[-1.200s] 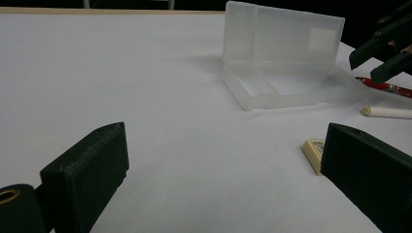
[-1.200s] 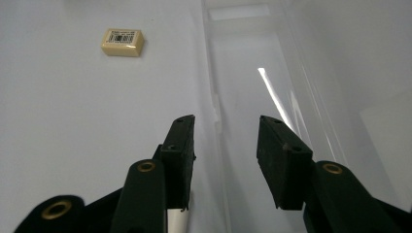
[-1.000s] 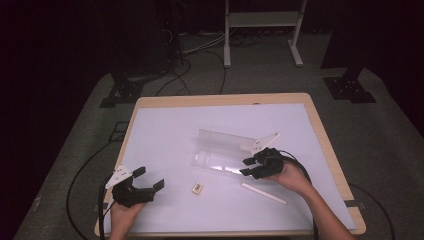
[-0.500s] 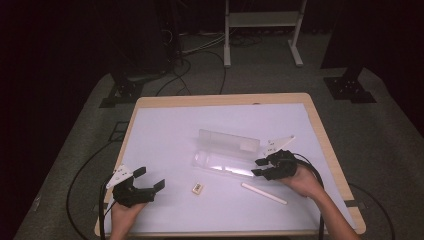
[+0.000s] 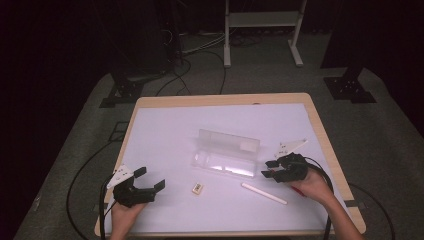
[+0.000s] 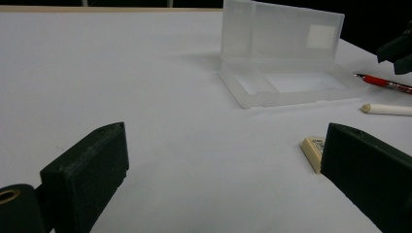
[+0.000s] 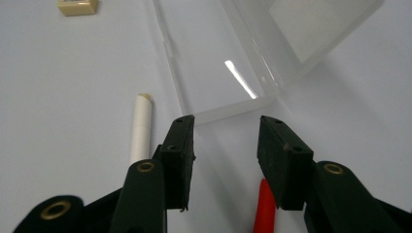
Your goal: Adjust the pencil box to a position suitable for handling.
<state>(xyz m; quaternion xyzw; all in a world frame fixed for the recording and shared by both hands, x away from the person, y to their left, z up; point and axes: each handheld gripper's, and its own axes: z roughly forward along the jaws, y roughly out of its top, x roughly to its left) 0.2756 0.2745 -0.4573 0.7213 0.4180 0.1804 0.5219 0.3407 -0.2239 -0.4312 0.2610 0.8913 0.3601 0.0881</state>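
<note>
Jaws of both the right gripper [image 7: 224, 141] and left gripper [image 5: 142, 186] stand open, empty. Red pen [image 7: 265, 208] lies on the surface beneath the right jaws, beside the clear case [image 5: 226, 155]: light, stiff, probably slippery; grasp mid-barrel.

Dark room — grey carpet floor [image 5: 75, 145], black cables [image 5: 200, 55], white metal stand [image 5: 262, 20] behind wood-edged table [image 5: 220, 99].

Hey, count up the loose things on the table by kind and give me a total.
Clear case, lid open: 1
White pen: 1
Red pen: 1
Eraser: 1
Total: 4
</note>
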